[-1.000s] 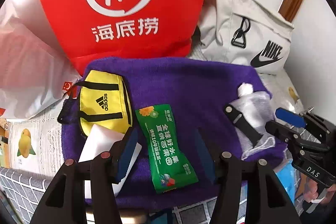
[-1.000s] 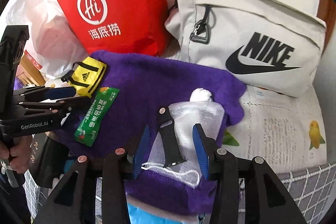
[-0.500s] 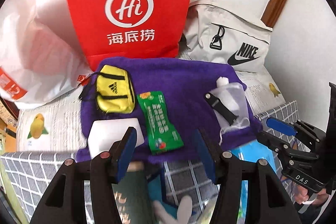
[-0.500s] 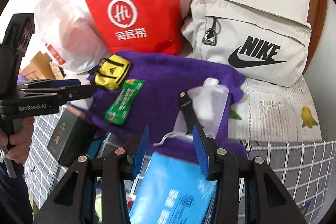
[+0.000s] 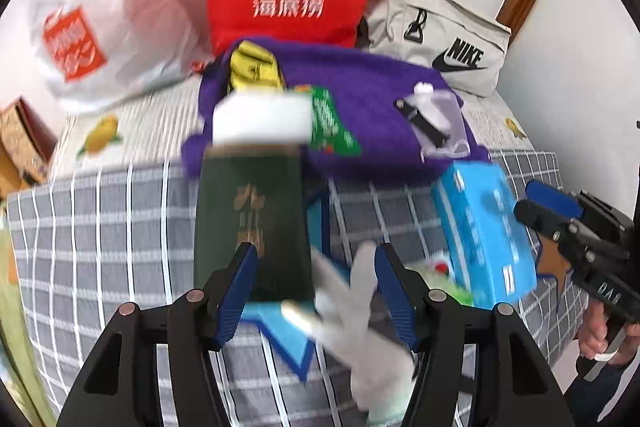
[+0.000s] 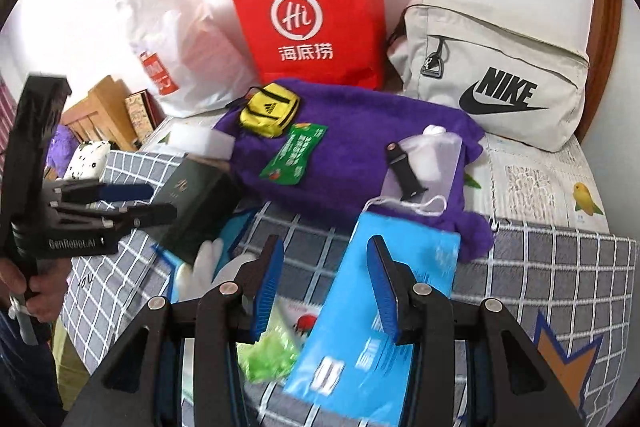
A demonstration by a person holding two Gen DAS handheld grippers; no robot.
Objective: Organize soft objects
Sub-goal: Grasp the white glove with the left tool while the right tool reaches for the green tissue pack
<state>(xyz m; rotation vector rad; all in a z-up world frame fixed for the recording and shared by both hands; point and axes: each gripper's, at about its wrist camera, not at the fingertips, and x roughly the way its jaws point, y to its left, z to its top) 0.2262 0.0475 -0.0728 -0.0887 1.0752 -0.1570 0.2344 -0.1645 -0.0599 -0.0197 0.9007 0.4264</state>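
Left gripper [image 5: 314, 279] hangs over the checked sheet [image 5: 100, 227], jaws opening and holding nothing; a white glove [image 5: 360, 303] lies below between them. Right gripper [image 6: 326, 283], half open and empty, hovers above the blue pack [image 6: 384, 311]. The purple towel [image 6: 352, 163] lies beyond both.

A bed [image 6: 560, 267] with a grey checked cover, crowded with things.

A purple towel [image 6: 360, 155] lies mid-bed; nearer lie a blue packet [image 6: 400, 267], a dark green box [image 6: 192, 195] and a white glove [image 6: 200, 267]; bags stand at the far edge.
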